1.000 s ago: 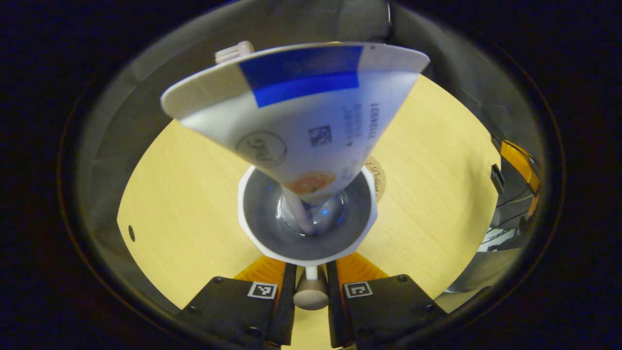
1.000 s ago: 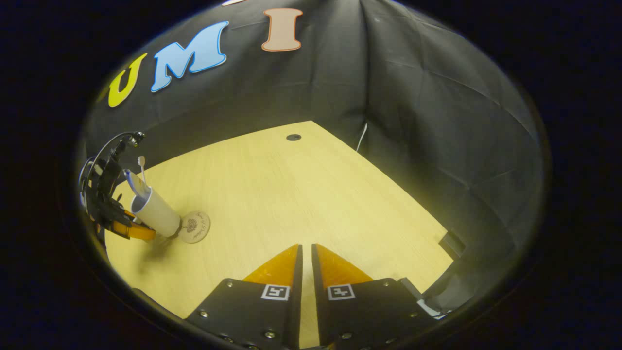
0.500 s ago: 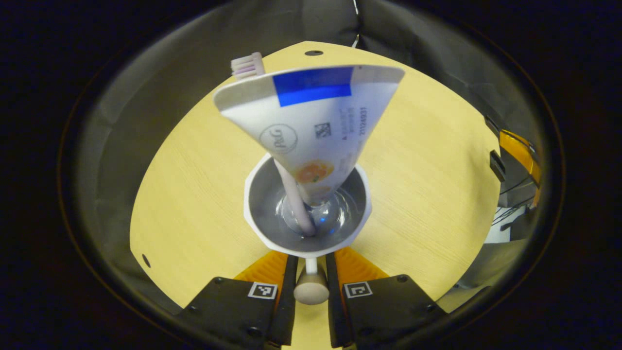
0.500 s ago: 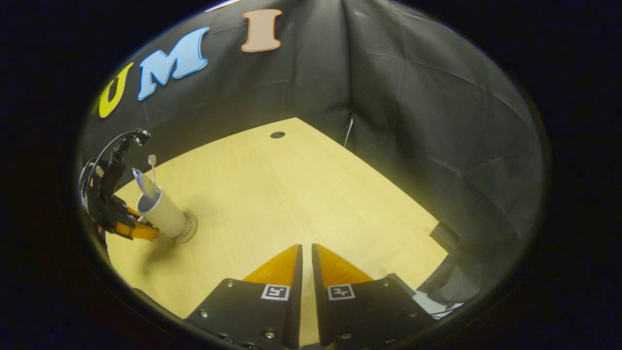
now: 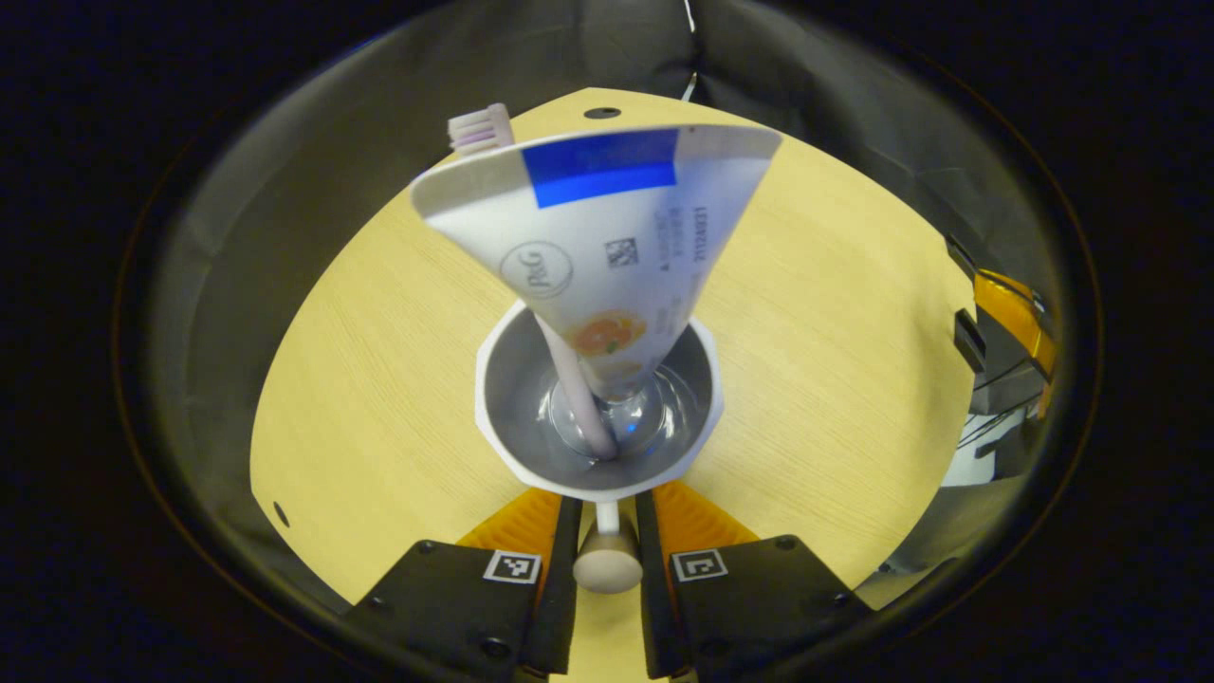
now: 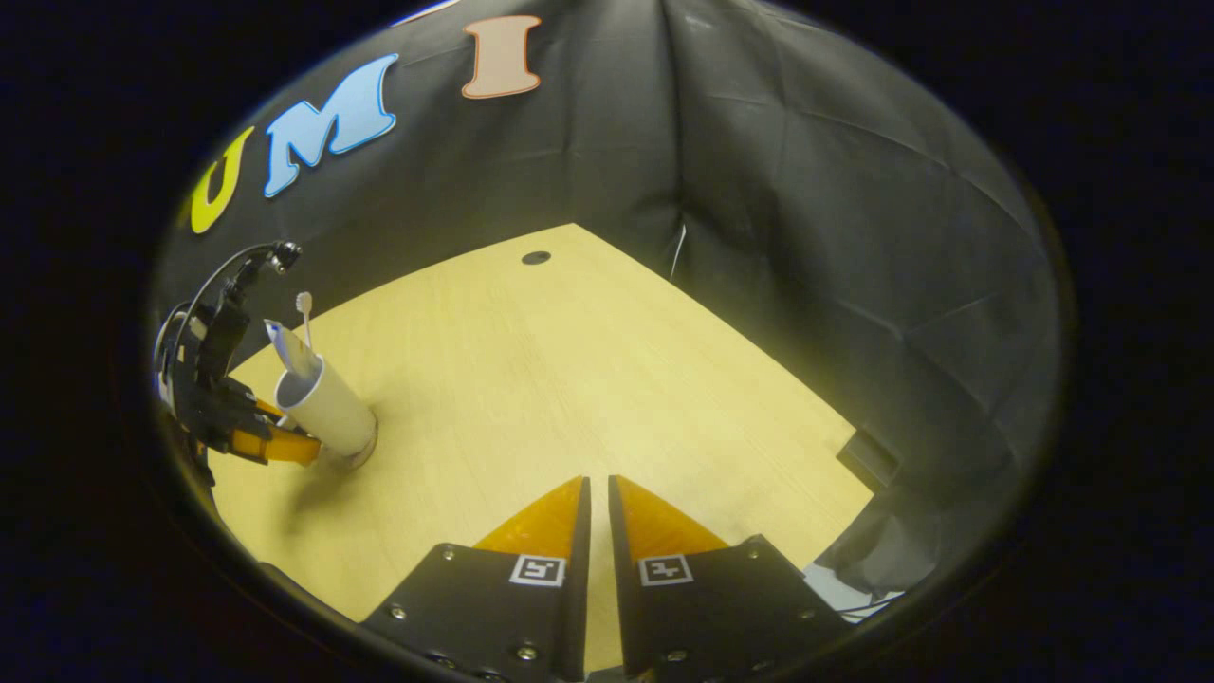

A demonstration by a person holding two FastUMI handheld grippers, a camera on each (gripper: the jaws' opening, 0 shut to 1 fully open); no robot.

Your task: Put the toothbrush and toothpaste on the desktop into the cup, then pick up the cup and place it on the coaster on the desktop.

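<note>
While the left gripper clamps the cup's handle, the cup stands on the desk, toothpaste and toothbrush pointing up. The right gripper, fingers together, hovers well apart.

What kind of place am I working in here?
Probably a staged recording booth, not a real bathroom: black cloth walls close round a bare pale wooden desktop, where the left gripper holds a white cup containing a white toothpaste tube and pale pink toothbrush.
</note>
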